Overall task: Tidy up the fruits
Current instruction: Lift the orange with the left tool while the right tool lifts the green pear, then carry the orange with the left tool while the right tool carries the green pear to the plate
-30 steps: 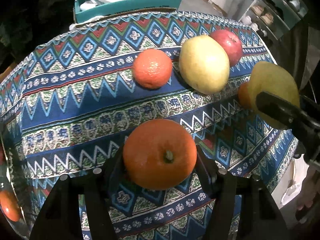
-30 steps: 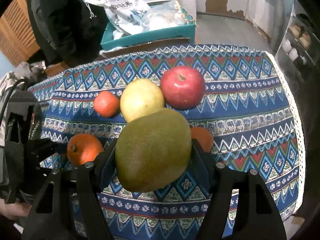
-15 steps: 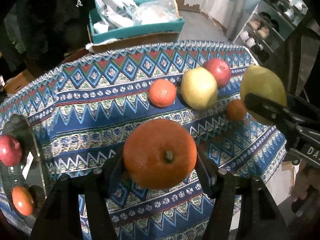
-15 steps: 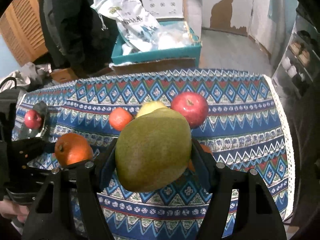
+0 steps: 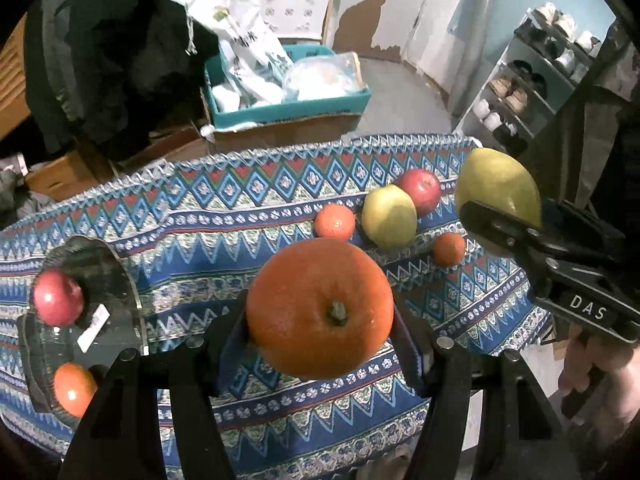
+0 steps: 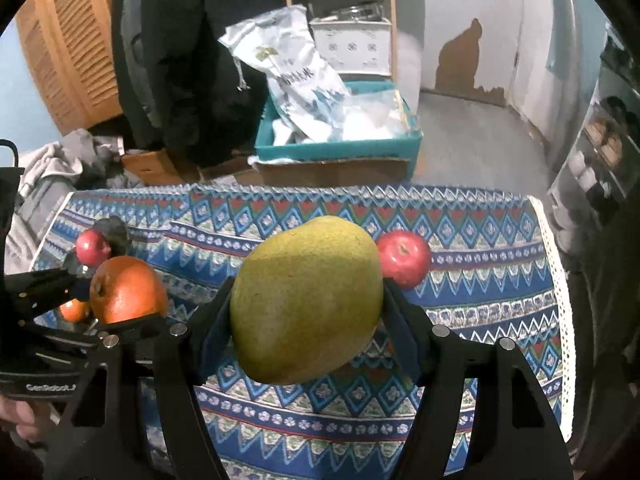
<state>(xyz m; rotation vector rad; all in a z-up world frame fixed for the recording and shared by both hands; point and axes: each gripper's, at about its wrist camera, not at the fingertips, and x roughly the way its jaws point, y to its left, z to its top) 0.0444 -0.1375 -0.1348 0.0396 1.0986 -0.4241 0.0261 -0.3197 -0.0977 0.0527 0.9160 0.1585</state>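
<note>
Overhead, the left gripper [image 5: 320, 320] jaws clamp one orange [image 5: 319, 307], the right gripper [image 6: 306, 312] jaws one mango [image 6: 306, 300] — four fruits on the counter [image 5: 200, 240], two on a glass plate [image 5: 116, 280].

Orange fruit [image 5: 319, 307], yellow-green mango [image 6: 306, 300], blue zigzag-and-diamond patterned tablecloth [image 5: 192, 224].

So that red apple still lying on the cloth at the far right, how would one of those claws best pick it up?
Across its round middle, coming down from above. The red apple sits stem-up on the tablecloth, and its far and right sides look clear. The yellow-green fruit sits close on its left, so the fingers should probably straddle it the other way.
</note>
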